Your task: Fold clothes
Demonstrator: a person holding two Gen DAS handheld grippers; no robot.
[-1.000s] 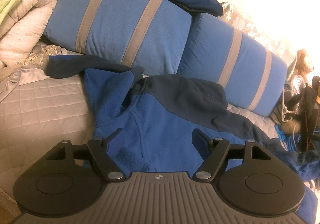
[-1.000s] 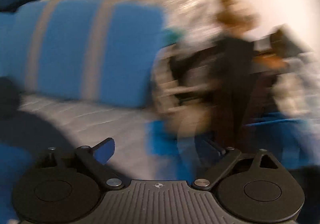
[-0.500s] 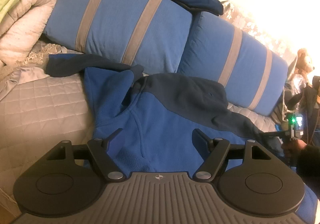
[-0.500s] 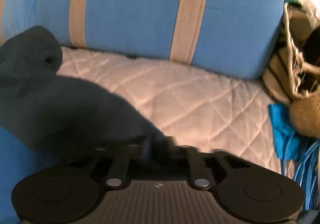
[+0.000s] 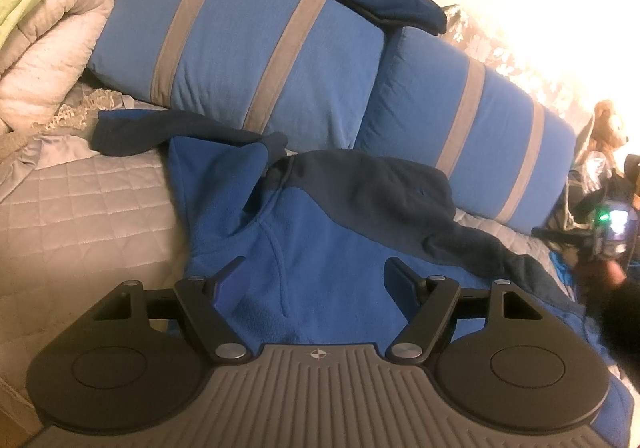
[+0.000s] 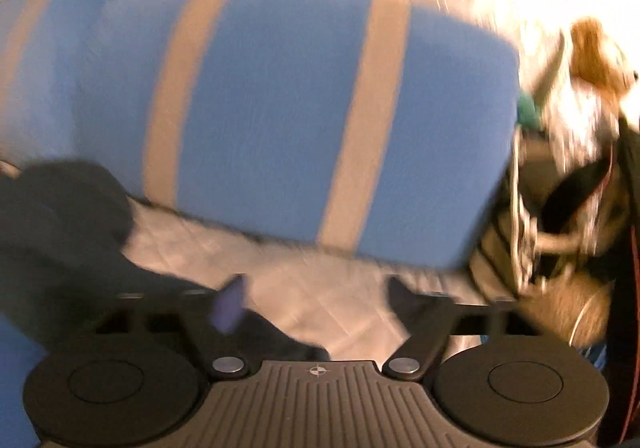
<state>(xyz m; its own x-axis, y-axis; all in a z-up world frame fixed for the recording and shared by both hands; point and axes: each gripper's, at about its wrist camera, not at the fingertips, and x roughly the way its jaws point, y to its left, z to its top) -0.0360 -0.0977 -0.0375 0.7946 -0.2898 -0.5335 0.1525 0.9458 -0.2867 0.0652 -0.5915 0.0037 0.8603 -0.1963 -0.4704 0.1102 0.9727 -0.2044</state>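
A blue fleece pullover with dark navy shoulders and sleeves is lying spread on the quilted grey bedspread, its collar end toward the two striped blue pillows along the bed's far edge. One navy sleeve is trailing toward the bed's left side, and the other is running off toward the right edge.

The left gripper is hovering over the fleece's chest with its jaws wide apart and nothing between them. The right gripper is also standing spread, empty, with the navy sleeve lying just to its left (the blur is making contact impossible to judge).

The fleece is looking thick, soft and light, so I judge it will be bunching rather than sliding, and a pinch will be taking up several layers at once. The sleeve cuffs, shoulder seams and hem corners are looking like the firmest places to grip.

The hem is being hidden below the left gripper's body, and the right sleeve's cuff is lost in dark clutter at the bed's right edge. The right wrist view is smeared throughout. Whether any fold is already in the garment is not clear.
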